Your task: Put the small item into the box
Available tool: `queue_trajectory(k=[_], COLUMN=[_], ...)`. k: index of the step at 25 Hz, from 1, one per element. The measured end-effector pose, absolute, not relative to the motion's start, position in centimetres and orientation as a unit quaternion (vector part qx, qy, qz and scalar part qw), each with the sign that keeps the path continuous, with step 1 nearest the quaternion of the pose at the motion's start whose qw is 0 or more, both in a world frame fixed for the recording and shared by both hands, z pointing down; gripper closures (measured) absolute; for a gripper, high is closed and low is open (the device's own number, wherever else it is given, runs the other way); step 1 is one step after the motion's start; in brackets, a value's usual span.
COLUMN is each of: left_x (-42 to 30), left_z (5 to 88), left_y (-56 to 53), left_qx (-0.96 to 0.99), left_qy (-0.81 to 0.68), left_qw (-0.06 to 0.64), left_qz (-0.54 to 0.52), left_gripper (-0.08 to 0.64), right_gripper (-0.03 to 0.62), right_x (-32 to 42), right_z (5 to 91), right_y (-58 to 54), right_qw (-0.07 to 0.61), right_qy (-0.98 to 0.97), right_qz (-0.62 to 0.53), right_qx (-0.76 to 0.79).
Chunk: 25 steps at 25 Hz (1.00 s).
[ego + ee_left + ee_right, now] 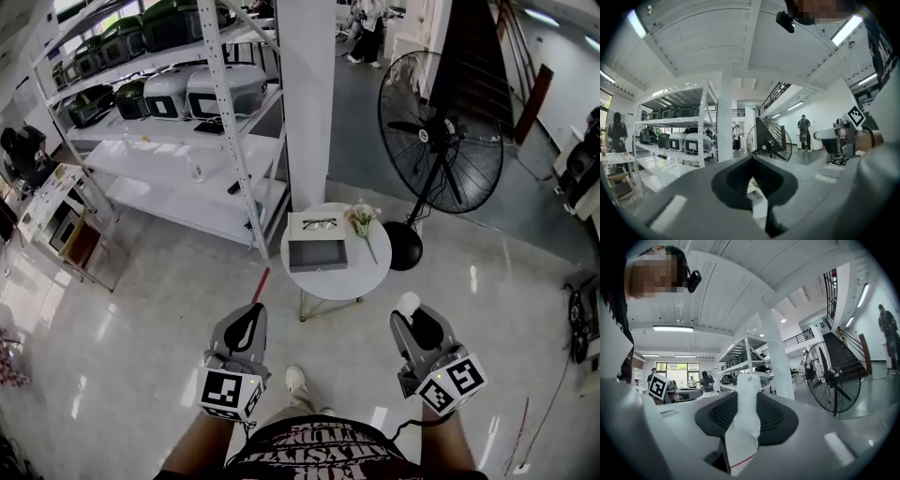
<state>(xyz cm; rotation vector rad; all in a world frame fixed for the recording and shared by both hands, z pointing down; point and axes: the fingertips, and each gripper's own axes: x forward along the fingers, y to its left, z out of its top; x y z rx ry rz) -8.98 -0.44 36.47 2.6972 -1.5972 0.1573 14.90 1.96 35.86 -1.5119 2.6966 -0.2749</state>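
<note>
Right gripper gripping the small item, short of the table

My right gripper [413,317] was clamped, jaws partly apart, on one small white item [747,414], in the air short of the round table's [371,281] near edge; my left gripper [254,314] had its jaws together, empty. The table carried one grey box [317,255] left of centre, one pair of glasses [319,223] at the far edge, and one flower sprig [362,221] towards the right edge

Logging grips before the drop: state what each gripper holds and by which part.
The right gripper holds a small white item, clamped around its middle, top past the tips. The left gripper holds nothing, jaws together.
</note>
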Motion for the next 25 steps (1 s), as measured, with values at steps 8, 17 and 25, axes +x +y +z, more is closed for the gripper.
queue_trajectory(k=[8,17,25], left_x=[-9.4,-7.6,-6.5], left_z=[38.2,39.0,38.5], left_y=[-4.5,-9.8,-13.7], left_qx=[0.857,0.869,0.881], left_qy=[-0.511,-0.491,-0.47], left_qw=[0.022,0.021,0.018], left_qz=[0.062,0.063,0.058], left_gripper=[0.56,0.56,0.56], right_gripper=[0.437,0.437,0.437], right_x=[14.4,15.2,15.4], right_z=[37.1,38.6,37.8], right_y=[-2.0,-6.1,-9.2], right_qw=[0.012,0.008,0.013], right_qy=[0.867,0.86,0.853], right_qz=[-0.104,-0.119,-0.12], right_qx=[-0.487,-0.496,-0.507])
